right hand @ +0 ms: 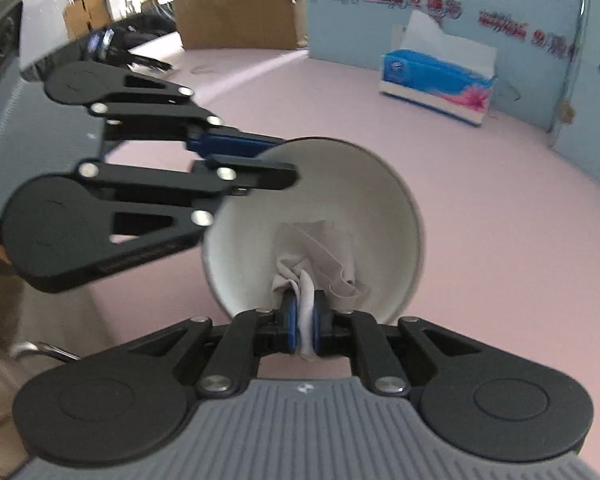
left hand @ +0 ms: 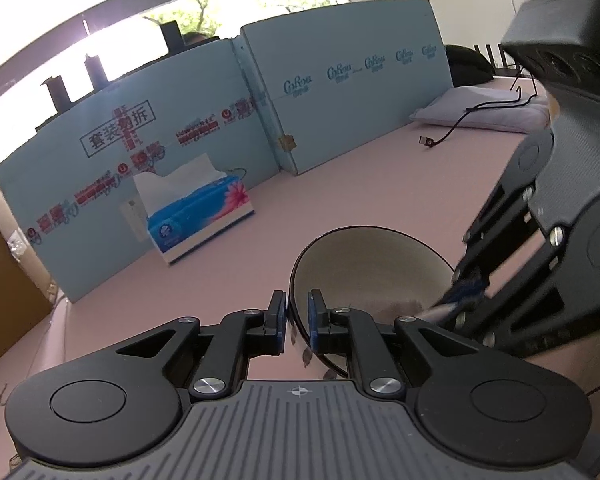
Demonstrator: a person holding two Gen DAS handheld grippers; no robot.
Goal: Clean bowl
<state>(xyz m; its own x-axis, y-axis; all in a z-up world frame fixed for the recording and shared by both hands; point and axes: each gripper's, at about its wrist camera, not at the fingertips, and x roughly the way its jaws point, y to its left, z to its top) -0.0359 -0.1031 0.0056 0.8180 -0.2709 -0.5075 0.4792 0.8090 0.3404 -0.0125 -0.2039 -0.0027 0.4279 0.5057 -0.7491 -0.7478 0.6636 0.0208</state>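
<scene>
bowl [right hand: 320, 224] tilted, pale inside, dark rim (clamped by left gripper [left hand: 298, 312]). right gripper [right hand: 305, 322] pinching crumpled tissue [right hand: 320, 268] against inner wall, mid tabletop [right hand: 500, 208].

A tissue box [left hand: 198, 216] stands near blue foam boards [left hand: 340, 92] on the pink table [left hand: 380, 184]

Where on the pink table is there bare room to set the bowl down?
Free: the wide pink stretch between the tissue box, bowl and blue boards. Crowded: the far corner with the pillow and cable.
</scene>
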